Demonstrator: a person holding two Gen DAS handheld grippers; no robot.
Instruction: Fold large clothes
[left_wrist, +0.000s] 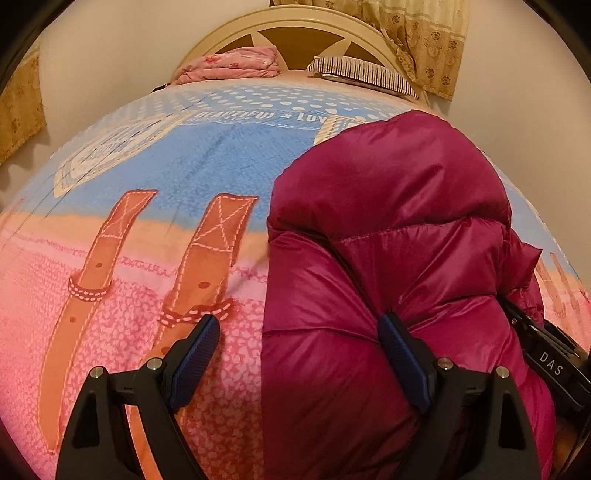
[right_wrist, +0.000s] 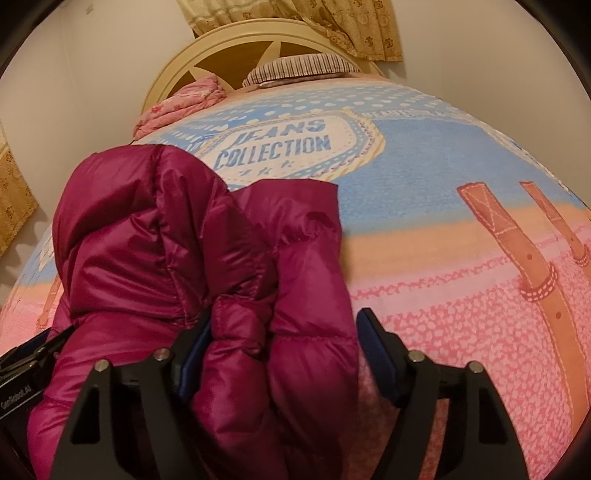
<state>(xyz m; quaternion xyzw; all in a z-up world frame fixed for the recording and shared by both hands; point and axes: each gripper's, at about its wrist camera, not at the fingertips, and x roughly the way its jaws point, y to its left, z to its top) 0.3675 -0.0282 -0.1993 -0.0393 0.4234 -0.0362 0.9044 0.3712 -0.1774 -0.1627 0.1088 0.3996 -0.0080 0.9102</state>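
While the magenta puffer jacket (left_wrist: 388, 236) lies bunched into a narrow bundle on the printed bedspread (left_wrist: 147, 206), I judge the fold well along but untidy. My left gripper (left_wrist: 299, 350) stands wide, 1 pad (left_wrist: 402, 354) against the jacket's near edge, the other over bare bedspread, gripping nothing. My right gripper (right_wrist: 280, 350) straddles a puffy fold, left pad touching, right pad clear. Squaring and flattening remain.

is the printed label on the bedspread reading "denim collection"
No, in the right wrist view the label on the bedspread reads "JEANS COLLECTION".
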